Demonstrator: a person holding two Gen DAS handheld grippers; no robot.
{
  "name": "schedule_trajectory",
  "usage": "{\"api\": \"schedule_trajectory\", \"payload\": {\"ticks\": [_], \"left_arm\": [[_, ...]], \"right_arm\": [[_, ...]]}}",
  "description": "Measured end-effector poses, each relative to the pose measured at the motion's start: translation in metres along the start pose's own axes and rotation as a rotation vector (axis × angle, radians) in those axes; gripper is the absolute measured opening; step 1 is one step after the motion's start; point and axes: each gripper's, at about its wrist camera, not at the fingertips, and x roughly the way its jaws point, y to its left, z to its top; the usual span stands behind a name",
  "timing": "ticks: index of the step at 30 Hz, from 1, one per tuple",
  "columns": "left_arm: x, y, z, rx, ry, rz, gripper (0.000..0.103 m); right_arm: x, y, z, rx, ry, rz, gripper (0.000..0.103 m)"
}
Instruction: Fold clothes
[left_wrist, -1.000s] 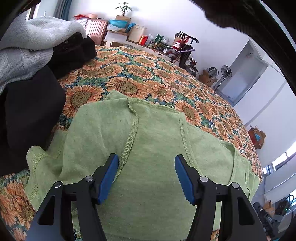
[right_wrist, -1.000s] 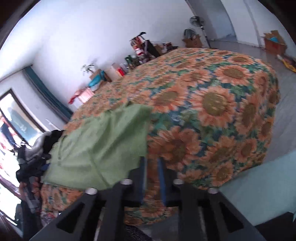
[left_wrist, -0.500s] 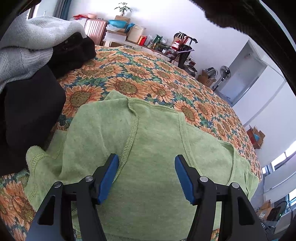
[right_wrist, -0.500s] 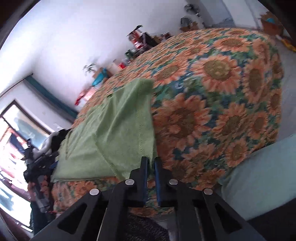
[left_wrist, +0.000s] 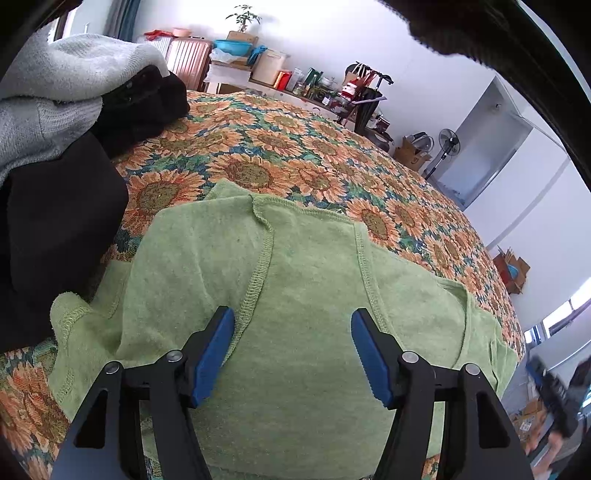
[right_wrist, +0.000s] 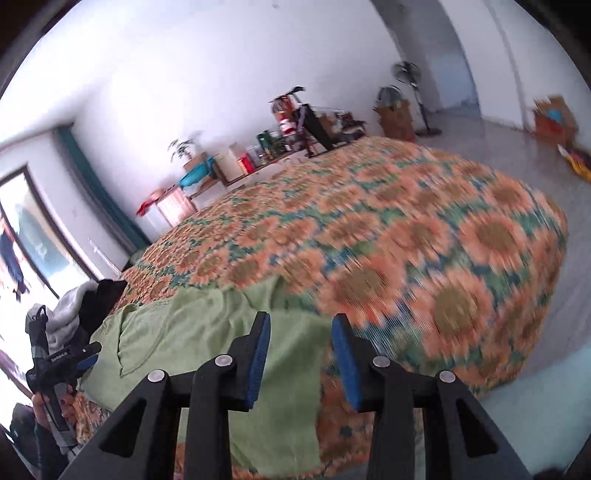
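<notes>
- The left gripper hangs over the near part of the green garment, its black angular arms ending in blue ribbed pads that stand well spread, nothing between them, the cloth lying below.
- The right gripper has the same black frame and blue pads; its jaws are opening, with no cloth pinched between them, and the garment's corner shows underneath.
- The green garment is a soft, slightly fuzzy knit with raised overlock seams running in curved lines across it; it lies flat at the near edge of the bed, one corner drooping over the side in the right wrist view.
- At its left side a hemmed flap curls up, thick and nubbly.
- The bedspread is a woven, coarse-looking fabric printed with orange sunflowers on teal and green; it covers the whole bed and is blurred in the right wrist view.
- To the left of the garment sits a heap of clothes: a smooth black piece, above it a grey-white ribbed knit and another dark, crumpled piece.
- Beyond the bed, against the white wall, stand a ridged pink suitcase, a blue basin, a potted plant and a low shelf crowded with bottles.
- Farther right a pedestal fan stands beside cardboard boxes.
</notes>
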Motion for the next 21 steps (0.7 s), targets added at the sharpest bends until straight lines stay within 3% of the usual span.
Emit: {"api": "schedule_trajectory", "payload": {"ticks": [4, 8, 12, 21], "left_arm": [[0.000, -0.002, -0.001, 0.011, -0.002, 0.009, 0.067], [0.000, -0.002, -0.001, 0.007, -0.001, 0.004, 0.067], [-0.001, -0.001, -0.001, 0.002, 0.001, -0.006, 0.067], [-0.001, 0.000, 0.000, -0.007, 0.003, -0.019, 0.067]], "right_arm": [[0.036, 0.015, 0.026, -0.023, 0.057, 0.048, 0.040], [0.071, 0.016, 0.042, 0.050, 0.143, 0.129, 0.040], [0.091, 0.017, 0.050, 0.074, 0.169, 0.139, 0.039], [0.105, 0.019, 0.051, 0.061, 0.203, 0.108, 0.024]]}}
